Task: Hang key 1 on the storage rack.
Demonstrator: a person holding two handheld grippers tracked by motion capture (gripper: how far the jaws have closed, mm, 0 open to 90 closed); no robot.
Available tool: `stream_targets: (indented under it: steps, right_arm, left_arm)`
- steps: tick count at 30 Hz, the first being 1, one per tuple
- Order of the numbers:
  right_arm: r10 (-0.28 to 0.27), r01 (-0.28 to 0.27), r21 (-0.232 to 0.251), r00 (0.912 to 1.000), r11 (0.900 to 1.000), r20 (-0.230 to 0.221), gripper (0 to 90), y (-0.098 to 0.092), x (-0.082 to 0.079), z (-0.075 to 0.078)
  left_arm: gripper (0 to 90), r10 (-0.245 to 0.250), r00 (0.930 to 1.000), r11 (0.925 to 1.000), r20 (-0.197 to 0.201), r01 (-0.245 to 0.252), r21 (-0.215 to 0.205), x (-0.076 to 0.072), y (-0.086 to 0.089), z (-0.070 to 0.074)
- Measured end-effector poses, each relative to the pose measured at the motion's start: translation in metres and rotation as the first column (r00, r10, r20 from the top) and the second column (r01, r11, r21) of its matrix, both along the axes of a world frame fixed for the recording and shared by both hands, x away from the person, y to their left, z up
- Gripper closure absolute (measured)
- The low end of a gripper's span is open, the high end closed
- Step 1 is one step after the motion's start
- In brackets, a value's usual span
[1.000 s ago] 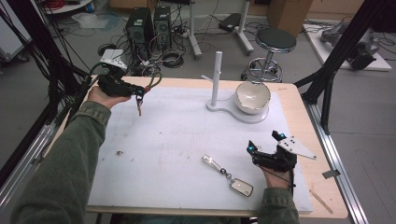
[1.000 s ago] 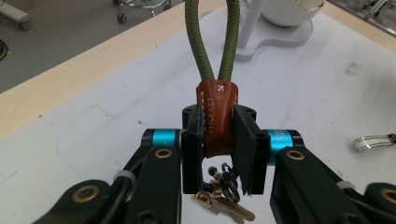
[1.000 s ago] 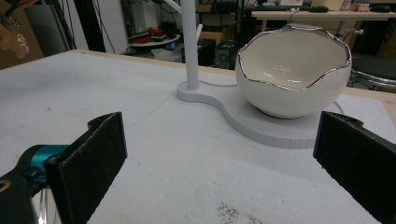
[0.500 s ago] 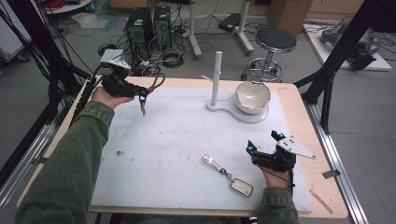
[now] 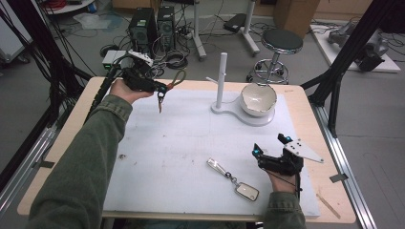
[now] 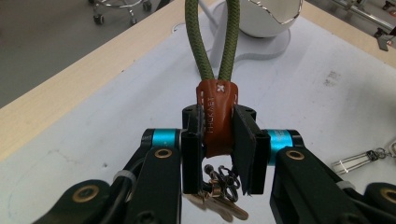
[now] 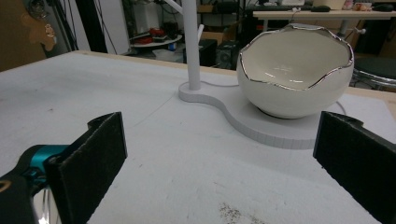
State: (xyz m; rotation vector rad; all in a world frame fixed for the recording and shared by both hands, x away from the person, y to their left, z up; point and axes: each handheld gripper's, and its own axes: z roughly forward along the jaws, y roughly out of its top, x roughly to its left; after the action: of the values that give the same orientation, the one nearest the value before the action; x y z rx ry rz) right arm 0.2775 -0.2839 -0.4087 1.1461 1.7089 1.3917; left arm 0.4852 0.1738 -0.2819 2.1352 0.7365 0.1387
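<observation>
While the keychain [image 6: 215,119] is clamped at its brown leather tab between the jaws of the left gripper [image 5: 160,88], its green cord loop [image 6: 212,39] is seen projecting forward past the jaws, and keys [image 5: 160,102] are seen dangling below, clear of the table. The whole is held in the air over the far-left part of the white mat [image 5: 181,143], at about 10 o'clock from the mat's middle. The long axis of the keychain runs along the gripper's own line, loop end leading.

From the loop, the white stand [image 5: 220,76] with its upright post and short side peg lies at roughly 3 o'clock in the high view, well apart; in the left gripper view its base is seen straight ahead at 12 o'clock. The loop is probably meant for that peg, so the coming move is judged to turn on carrying the loop rightward, opening kept facing the peg. The left hand is clearly the nearer one for this.

A white bowl [image 7: 295,70] sits on the same stand base, just beside the post. The right gripper [image 5: 270,150] rests near the table's 5 o'clock edge, jaws spread wide with nothing between them. A second keychain [image 5: 233,179] lies flat on the mat just to its 9 o'clock.
</observation>
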Motion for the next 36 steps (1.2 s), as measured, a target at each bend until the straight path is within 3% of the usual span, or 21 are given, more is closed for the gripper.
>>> stream_targets:
  steps: [10, 16, 25, 28, 36]
  right_arm:
    - [0.001, -0.001, 0.012, 1.0, 1.0, 0.001, 1.5, -0.001, 0.0, 0.0]
    - [0.002, -0.002, 0.016, 1.0, 1.0, 0.0, 1.5, -0.002, 0.001, 0.0]
    - [0.007, -0.007, 0.016, 1.0, 1.0, -0.004, 1.5, -0.001, 0.0, 0.0]
    - [0.006, -0.006, 0.015, 1.0, 1.0, -0.006, 1.5, -0.001, 0.001, 0.0]
    - [0.007, -0.007, 0.016, 1.0, 1.0, -0.007, 1.5, -0.001, 0.001, 0.0]
  left_arm:
    - [73.6, -0.053, 0.9984, 0.9986, -0.021, 0.053, 0.002, 0.013, -0.039, 0.007]
    - [73.6, -0.069, 0.9972, 0.9976, -0.03, 0.069, 0.005, 0.019, -0.05, 0.007]
    - [73.7, -0.065, 0.9961, 0.9979, -0.059, 0.065, -0.008, 0.028, -0.058, -0.005]
    - [73.7, -0.068, 0.9954, 0.9976, -0.067, 0.069, 0.007, 0.033, -0.059, -0.01]
    - [73.7, -0.063, 0.9944, 0.9979, -0.085, 0.061, -0.021, 0.041, -0.068, -0.024]
